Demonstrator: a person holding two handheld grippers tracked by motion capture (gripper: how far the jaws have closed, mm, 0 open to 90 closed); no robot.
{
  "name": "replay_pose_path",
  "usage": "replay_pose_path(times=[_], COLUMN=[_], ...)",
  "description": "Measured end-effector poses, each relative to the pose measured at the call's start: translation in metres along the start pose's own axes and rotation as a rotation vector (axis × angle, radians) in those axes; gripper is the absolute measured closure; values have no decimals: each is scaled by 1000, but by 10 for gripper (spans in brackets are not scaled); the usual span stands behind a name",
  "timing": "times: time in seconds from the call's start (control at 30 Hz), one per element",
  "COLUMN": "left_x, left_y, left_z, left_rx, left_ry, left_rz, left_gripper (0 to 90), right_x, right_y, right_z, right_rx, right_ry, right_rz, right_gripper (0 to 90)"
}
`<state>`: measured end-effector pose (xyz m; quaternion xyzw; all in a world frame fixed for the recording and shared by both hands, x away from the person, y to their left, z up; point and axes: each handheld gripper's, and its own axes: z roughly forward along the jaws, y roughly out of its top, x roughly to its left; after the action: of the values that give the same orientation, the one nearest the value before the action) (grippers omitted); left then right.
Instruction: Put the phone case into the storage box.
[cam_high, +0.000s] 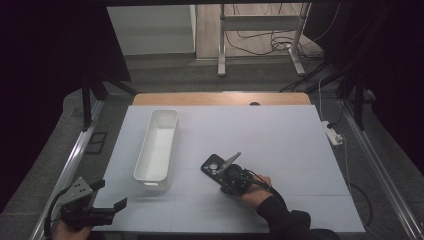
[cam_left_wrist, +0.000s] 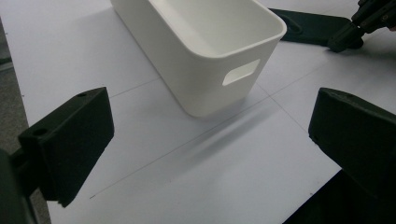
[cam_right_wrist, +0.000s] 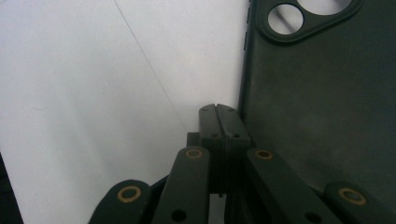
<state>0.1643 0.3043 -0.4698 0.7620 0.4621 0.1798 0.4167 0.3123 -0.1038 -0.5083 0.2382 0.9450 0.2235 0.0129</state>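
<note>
We are working with 2 handheld grippers at a table covered by a white mat (cam_high: 280, 145). The thing in hand is a black phone case (cam_high: 214, 165), lying flat on the mat near the middle, just right of a long white bin (cam_high: 157, 145). In the right gripper view the case (cam_right_wrist: 322, 107) shows its camera cut-out at the far end, and it lies camera-side up.

Our right gripper (cam_high: 229, 176) sits at the near right edge of the case. Its jaws are pressed together with nothing between them; in its own view the closed tips (cam_right_wrist: 219, 122) rest against the case's long edge, touching or just beside it, but not clamped on it. We judge this to be a nudge or a lining-up, not a grasp.

Our left gripper (cam_high: 111, 196) waits at the near left corner of the table, jaws wide apart and empty, facing the near end of the bin (cam_left_wrist: 210, 51) with its handle slot.

The bin is empty, so as we read it, nothing is done yet: the case has to be gripped, lifted and carried left into the bin.
</note>
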Motion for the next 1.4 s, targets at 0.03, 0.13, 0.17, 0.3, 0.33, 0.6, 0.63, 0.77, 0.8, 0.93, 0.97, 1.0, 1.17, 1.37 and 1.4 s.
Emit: replay_pose_path(times=[0.03, 0.13, 0.17, 0.3, 0.33, 0.6, 0.63, 0.77, 0.8, 0.93, 0.97, 1.0, 1.17, 1.37, 1.4], left_x=[0, 0, 0, 0, 0, 0, 0, 0, 0, 0, 0, 0, 0, 0, 0], left_y=[0, 0, 0, 0, 0, 0, 0, 0, 0, 0, 0, 0, 0, 0, 0], left_z=[0, 0, 0, 0, 0, 0, 0, 0, 0, 0, 0, 0, 0, 0, 0], left_rx=[0, 0, 0, 1, 2, 3, 3, 4, 4, 3, 4, 3, 4, 5, 5], left_ry=[0, -2, 0, -3, -3, -3, -3, -3, -3, -3, -5, -3, -4, -6, -6], left_rz=[0, -1, 0, -1, -1, -2, -3, -3, -2, -3, -4, -3, -3, -2, -2], left_gripper=[8, 8, 8, 8, 8, 8, 8, 8, 8, 8, 8, 8, 8, 9, 9], right_x=[0, 2, 2, 5, 6, 5, 5, 6, 6, 7, 7, 6, 3, -9, -9], right_y=[0, 1, 1, 4, 5, 10, 10, 12, 13, 15, 15, 15, 17, 15, 15], right_z=[0, -2, -4, -11, -15, -23, -24, -25, -25, -25, -25, -25, -26, -30, -30], right_rx=[1, -8, -15, -48, -63, -104, -109, -114, -111, -106, -106, -108, -119, -128, -128], right_ry=[-4, -3, 1, -2, -4, -28, -30, -37, -47, -57, -55, -51, -68, -99, -99], right_rz=[1, -2, 0, -5, -9, 0, 4, 5, 5, 2, 1, -1, 22, 62, 62], right_gripper=[892, 888, 881, 848, 810, 595, 563, 433, 416, 347, 327, 304, 169, 35, 35])
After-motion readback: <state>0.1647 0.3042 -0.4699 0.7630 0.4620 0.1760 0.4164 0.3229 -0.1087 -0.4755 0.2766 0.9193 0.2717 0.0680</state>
